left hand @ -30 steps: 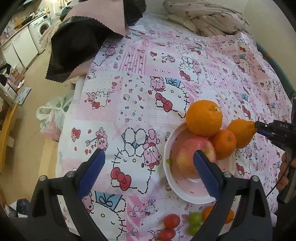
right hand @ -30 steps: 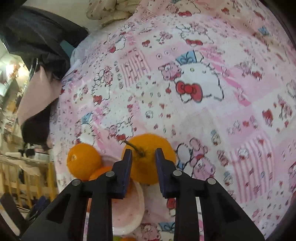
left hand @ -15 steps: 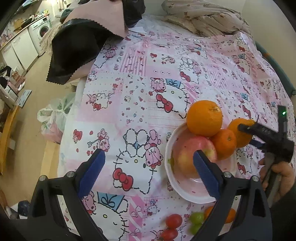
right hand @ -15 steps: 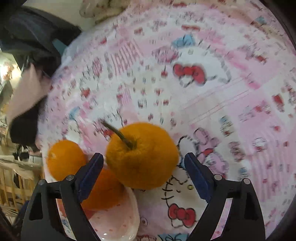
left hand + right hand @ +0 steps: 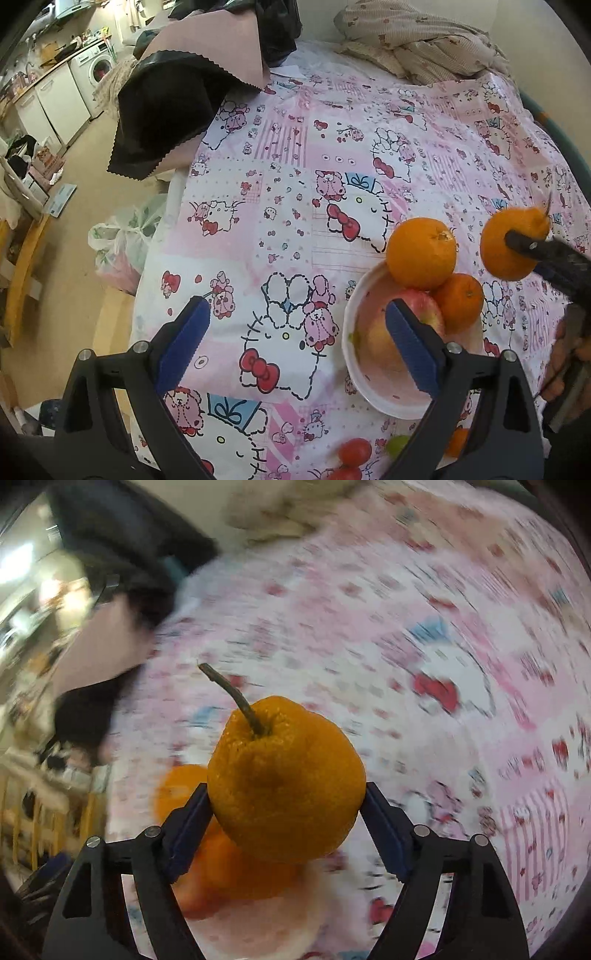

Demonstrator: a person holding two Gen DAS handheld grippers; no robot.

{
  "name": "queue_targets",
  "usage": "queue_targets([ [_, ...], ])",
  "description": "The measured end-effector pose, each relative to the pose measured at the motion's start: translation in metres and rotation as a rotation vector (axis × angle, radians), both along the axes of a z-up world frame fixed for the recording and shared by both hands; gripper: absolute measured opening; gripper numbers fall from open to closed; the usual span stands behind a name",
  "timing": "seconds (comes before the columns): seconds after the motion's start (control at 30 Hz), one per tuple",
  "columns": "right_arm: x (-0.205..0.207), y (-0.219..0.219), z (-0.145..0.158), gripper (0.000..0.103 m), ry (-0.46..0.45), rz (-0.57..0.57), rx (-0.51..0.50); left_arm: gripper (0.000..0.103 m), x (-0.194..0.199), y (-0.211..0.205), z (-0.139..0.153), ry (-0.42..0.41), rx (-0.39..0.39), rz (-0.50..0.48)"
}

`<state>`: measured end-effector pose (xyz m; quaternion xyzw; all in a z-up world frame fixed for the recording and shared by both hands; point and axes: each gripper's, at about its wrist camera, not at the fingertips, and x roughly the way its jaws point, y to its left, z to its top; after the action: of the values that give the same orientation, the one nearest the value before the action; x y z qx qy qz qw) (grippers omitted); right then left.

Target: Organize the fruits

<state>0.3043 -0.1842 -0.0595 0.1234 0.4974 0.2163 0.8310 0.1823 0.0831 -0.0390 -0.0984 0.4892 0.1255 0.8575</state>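
Blue pads [image 5: 382, 832] of the right gripper [image 5: 286, 825] are clamped on both sides of a bumpy stemmed orange [image 5: 286, 786], so that one's properly grabbed. The jaws have just been closing in onto it, and it sits up off the cloth, stem [image 5: 236, 699] poking up and to the left. From the left wrist view the same orange [image 5: 511, 243] hangs to the right of the white bowl [image 5: 351, 354], apart from the pile.

The left gripper [image 5: 295, 345] is spread wide with nothing between its fingers, hovering over the pink cartoon-print tablecloth [image 5: 288, 192] just left of the bowl. In the bowl: a reddish apple [image 5: 382, 332], a small orange [image 5: 461, 301] and a big orange [image 5: 421, 251] perched on top at the far rim.

Near the bottom edge there are a couple of red tomatoes [image 5: 354, 450] and a green one [image 5: 399, 445] loose on the cloth. A black and pink cloth [image 5: 177, 96] hangs off the table's far left corner.
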Motion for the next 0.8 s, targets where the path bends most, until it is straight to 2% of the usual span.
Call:
queue_targets([
  [0.1, -0.019, 0.034, 0.011, 0.082, -0.020, 0.124, -0.027, 0.094, -0.001, 0.000, 0.001, 0.003, -0.003, 0.005],
  [0.2, -0.035, 0.059, 0.000, 0.082, -0.018, 0.198, -0.090, 0.094, -0.003, 0.001, 0.002, 0.005, -0.010, 0.013],
  [0.3, -0.046, 0.076, 0.000, 0.082, -0.098, 0.226, -0.172, 0.094, -0.003, 0.001, 0.003, 0.000, -0.011, 0.014],
  [0.47, -0.052, 0.082, 0.004, 0.082, -0.126, 0.257, -0.173, 0.094, -0.003, 0.002, 0.003, -0.003, -0.005, 0.010],
  [0.8, -0.064, 0.085, -0.010, 0.084, -0.137, 0.293, -0.195, 0.094, 0.000, 0.003, 0.000, 0.004, -0.014, 0.013],
])
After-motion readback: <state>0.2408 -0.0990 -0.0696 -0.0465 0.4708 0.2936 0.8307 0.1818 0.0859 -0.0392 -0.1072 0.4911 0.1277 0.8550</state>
